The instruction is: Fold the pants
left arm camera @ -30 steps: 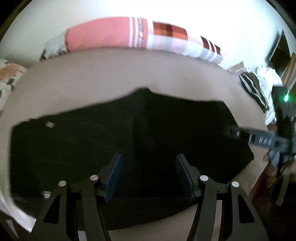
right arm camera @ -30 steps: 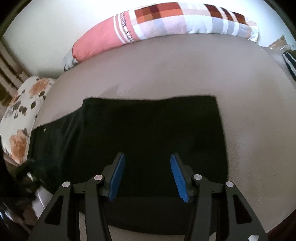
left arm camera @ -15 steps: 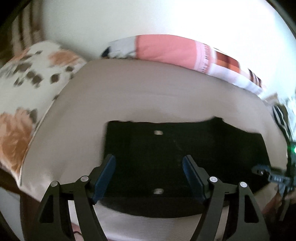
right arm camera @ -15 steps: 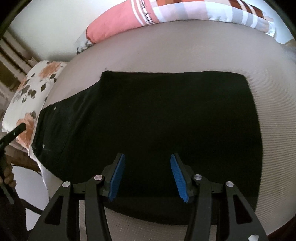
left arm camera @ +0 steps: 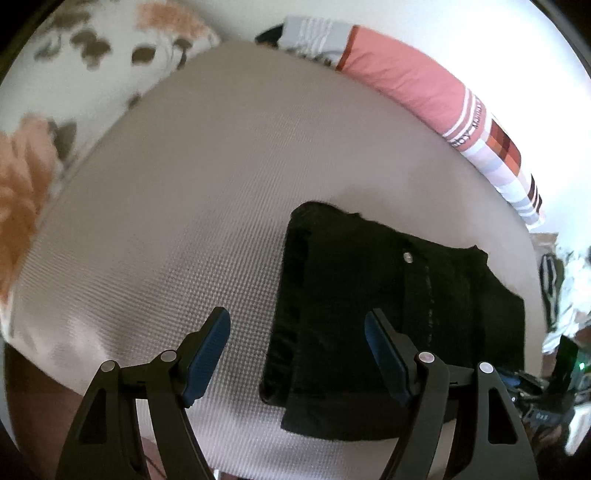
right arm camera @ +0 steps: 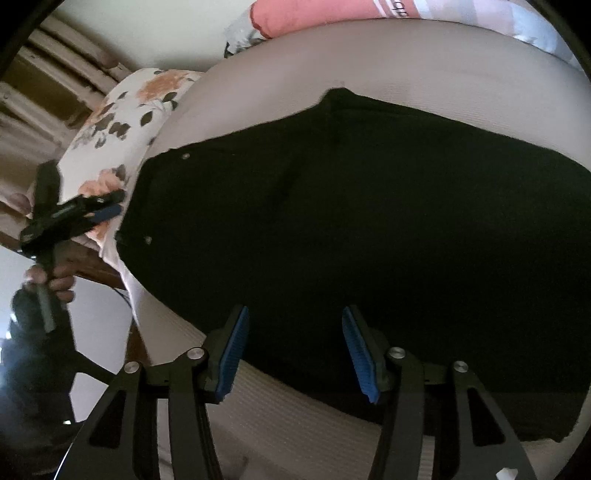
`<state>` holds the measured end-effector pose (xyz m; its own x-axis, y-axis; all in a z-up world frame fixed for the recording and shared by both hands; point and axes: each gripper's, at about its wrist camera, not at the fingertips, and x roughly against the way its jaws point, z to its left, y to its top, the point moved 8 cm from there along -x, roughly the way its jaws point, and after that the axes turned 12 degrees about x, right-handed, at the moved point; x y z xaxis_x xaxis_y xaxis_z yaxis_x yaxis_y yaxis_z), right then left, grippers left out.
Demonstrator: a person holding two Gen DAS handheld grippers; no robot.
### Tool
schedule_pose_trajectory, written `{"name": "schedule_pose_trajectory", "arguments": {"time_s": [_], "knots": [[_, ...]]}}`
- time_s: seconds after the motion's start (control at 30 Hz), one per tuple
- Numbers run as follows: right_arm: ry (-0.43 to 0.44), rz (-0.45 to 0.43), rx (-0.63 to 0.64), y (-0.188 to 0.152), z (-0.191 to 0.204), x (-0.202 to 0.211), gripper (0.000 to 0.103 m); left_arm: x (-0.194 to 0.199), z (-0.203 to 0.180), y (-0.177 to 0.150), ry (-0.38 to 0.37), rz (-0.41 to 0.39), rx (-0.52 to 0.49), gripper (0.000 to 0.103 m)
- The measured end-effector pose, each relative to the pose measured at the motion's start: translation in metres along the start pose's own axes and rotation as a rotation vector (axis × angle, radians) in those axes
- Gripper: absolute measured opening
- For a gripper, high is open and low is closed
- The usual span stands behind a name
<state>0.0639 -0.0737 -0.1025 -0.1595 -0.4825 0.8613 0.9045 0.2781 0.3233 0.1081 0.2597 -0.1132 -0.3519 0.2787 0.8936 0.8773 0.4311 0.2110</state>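
Presently: black pants [right arm camera: 369, 229], laid flat on a beige textured bed [left arm camera: 192, 221]. Long axis runs left to right across the bed in the right wrist view. Waistband end points toward the floral pillow [right arm camera: 122, 122] at the bed's left edge; two small metal studs [right arm camera: 184, 156] mark that end. Legs run off toward the right, where the fabric fills the frame to its edge. Left wrist view shows the waistband end nearest, its edge standing roughly upright in the frame, one stud visible.

Left gripper [left arm camera: 297, 354]: jaws spread wide, holding nothing, poised above the waistband edge; one blue pad over bare bed, the other over black cloth. Contact with the fabric cannot be judged.

Right gripper [right arm camera: 293, 350]: jaws parted, empty, set over the near long edge of the pants.

Along the bed's far side: long pillow [left arm camera: 424, 92], pink with a plaid end, against the white wall [right arm camera: 166, 29].

Containers: not seen in either view.

Far right in the left wrist view: striped cloth [left arm camera: 550, 284], blurred.
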Motion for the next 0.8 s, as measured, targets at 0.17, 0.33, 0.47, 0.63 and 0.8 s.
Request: {"name": "schedule_pose_trajectory", "arguments": {"time_s": [0.17,0.33,0.47,0.63,0.8], "knots": [[-0.028,-0.022,-0.049,0.017,-0.008,0.011,0.056,-0.018,0.007,-0.001,-0.112,0.114,0.035,0.076],[-0.071,-0.047,-0.098,0.032,-0.021,0.025,0.056,-0.029,0.012,0.004,-0.212,0.194,0.046,0.076],[-0.098,-0.064,-0.133,0.044,-0.025,0.033,0.056,-0.03,0.005,0.006,-0.334,0.268,0.007,0.076],[-0.127,-0.079,-0.177,0.052,-0.029,0.036,0.059,-0.036,-0.008,0.006,-0.481,0.4,0.006,0.076],[-0.127,-0.075,-0.196,0.055,-0.028,0.031,0.059,-0.04,-0.016,0.01,-0.59,0.462,0.014,0.076]]}}
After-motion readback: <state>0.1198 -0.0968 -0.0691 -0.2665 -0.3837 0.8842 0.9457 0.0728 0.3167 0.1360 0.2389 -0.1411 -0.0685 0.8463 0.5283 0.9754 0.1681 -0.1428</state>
